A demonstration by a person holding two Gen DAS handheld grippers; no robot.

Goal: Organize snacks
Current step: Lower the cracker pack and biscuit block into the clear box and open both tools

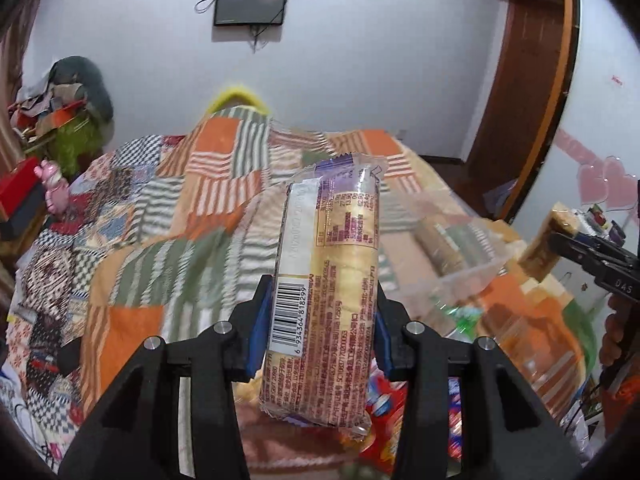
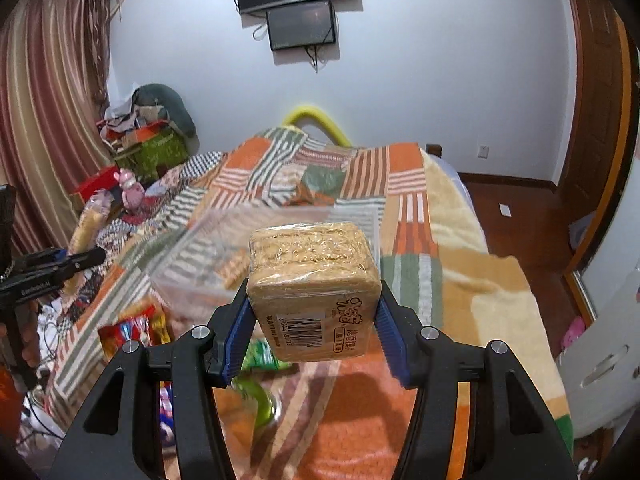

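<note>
Your left wrist view looks along its fingers over the bed [image 1: 168, 216] toward the far wall, close above it, your right wrist view alongside faces likewise, both sharing bed [image 2: 460, 240], wall screens [image 1: 251, 2] [image 2: 301, 24].

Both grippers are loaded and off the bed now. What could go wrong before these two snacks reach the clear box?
1. The long biscuit pack is pinched low by the left gripper; most of it sticks out, so it may pivot or slip.
2. The noodle block sits in slick wrap in the right gripper and might slide.
3. The clear box looks light and could shift on the soft quilt.
</note>
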